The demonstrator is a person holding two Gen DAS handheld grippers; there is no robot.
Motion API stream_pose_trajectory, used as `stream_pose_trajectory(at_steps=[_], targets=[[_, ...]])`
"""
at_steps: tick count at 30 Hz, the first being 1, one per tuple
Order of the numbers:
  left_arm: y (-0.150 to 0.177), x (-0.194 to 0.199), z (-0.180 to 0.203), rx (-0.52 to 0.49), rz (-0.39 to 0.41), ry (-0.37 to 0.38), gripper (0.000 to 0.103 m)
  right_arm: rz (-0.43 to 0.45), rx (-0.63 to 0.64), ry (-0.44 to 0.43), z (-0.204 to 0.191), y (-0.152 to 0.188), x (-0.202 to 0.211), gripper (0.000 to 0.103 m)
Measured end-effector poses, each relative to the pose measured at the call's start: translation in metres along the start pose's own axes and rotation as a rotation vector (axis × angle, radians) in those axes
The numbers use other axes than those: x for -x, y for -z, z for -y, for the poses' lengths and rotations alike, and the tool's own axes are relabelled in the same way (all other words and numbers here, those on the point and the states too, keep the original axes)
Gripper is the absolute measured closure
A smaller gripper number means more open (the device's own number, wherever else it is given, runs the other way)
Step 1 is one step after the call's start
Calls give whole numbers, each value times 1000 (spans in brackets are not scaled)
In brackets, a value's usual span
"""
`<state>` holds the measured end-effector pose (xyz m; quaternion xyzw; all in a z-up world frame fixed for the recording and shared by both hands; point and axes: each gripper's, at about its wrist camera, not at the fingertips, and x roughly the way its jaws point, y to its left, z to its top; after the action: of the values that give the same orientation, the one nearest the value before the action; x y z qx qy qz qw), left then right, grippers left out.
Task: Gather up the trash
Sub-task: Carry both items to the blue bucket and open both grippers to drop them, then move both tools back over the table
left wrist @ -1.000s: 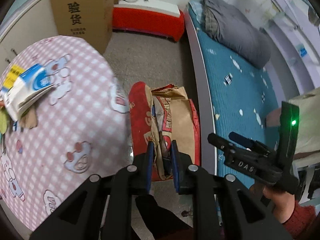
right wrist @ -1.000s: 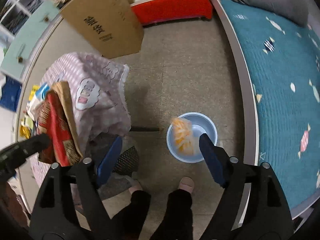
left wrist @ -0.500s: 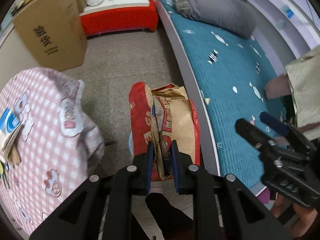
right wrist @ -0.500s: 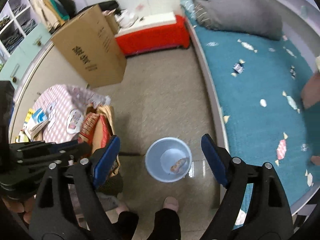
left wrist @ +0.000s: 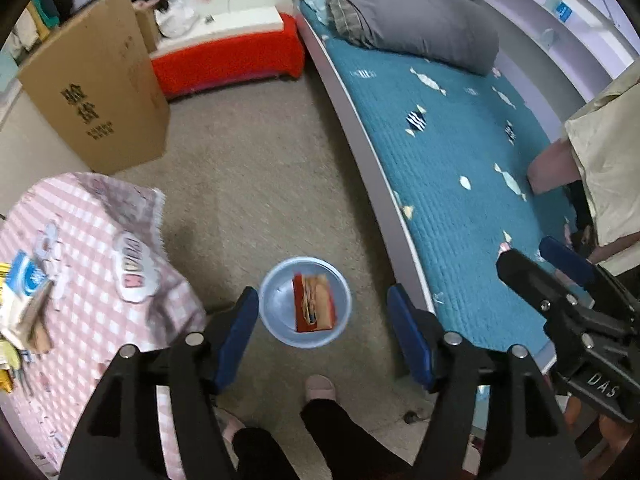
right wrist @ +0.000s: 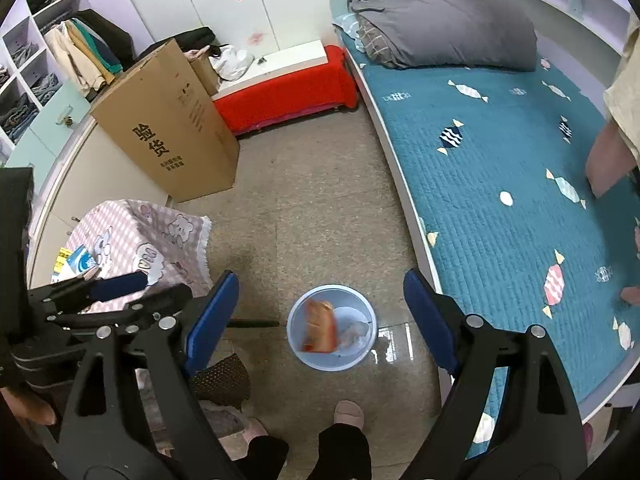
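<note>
Trash: a red-and-tan snack bag (left wrist: 314, 303) lies in the blue bin (left wrist: 271, 322), probably light and crinkly. Left gripper (left wrist: 322, 334) and right gripper (right wrist: 322, 318) both hang spread apart, holding nothing. Remaining wrappers (left wrist: 24, 292) on the table (left wrist: 100, 280) look best pinched at an edge.

Floor (left wrist: 256, 184) – grey-beige, speckled. On it: a pale blue bin (left wrist: 305, 302) w/ a red-and-brown snack bag (left wrist: 314, 302) lying inside, a tall cardboard box (left wrist: 96, 88) standing near the wall, a red bench (left wrist: 228, 60) behind it.

Small table w/ pink checked cloth (left wrist: 80, 280) at left, near the bin – carries a blue-and-white packet (left wrist: 26, 280) plus other wrappers at its far edge, too blurred to name.

Bed w/ teal quilt (left wrist: 460, 152) at right; a folded grey duvet (left wrist: 404, 20) lies at its far end.
</note>
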<state>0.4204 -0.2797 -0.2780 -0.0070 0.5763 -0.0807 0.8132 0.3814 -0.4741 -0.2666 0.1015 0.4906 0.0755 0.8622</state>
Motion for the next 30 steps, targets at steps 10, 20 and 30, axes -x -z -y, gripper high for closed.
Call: stream_pose_trajectory(at_steps=[10,20,30], targets=[[18,67,-51,82,130,-115,29,8,94,-101,-70,-6,5,20],[76,123,-199,267,175,-165,29,-10,221,-203,-211,6,-7,20],[151,141,-369,475,142,-226,29,-54,348,-240,-360,42,-46,20]])
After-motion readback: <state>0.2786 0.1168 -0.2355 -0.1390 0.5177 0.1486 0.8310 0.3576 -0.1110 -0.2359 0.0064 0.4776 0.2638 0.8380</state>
